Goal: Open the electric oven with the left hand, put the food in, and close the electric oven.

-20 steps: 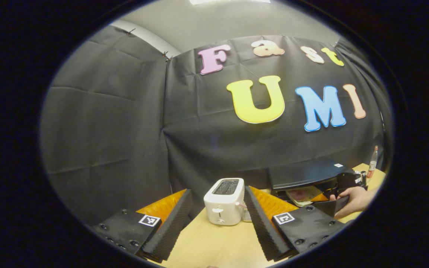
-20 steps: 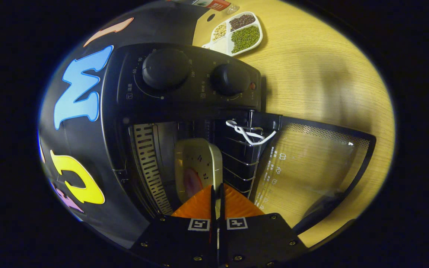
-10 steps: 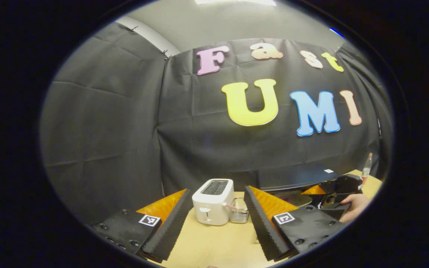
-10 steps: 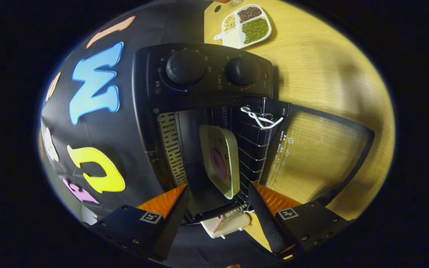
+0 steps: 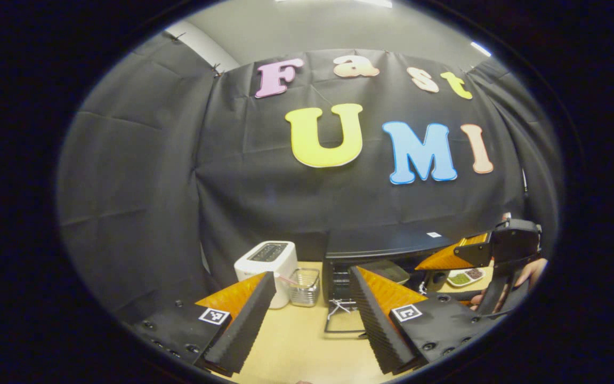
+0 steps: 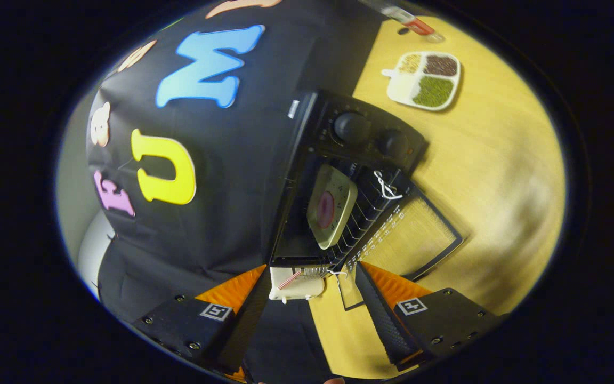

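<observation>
My left gripper view looks level across the wooden table (image 5: pixel 307 346) toward the back wall from well back, the toaster (image 5: pixel 267 264) left of centre and the oven (image 5: pixel 376 256) right of it. My right gripper view seems rolled nearly sideways, looking from above and nearer into the open oven (image 6: pixel 349 176), its door (image 6: pixel 413 237) lying flat. Both views share the oven, toaster (image 6: pixel 296 282), table and sectioned bean tray (image 6: pixel 424 80), small at right in the left gripper view (image 5: pixel 464 277).

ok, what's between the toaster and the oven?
In the left gripper view, a small wire basket stands on the table between the white toaster and the open electric oven.
</observation>
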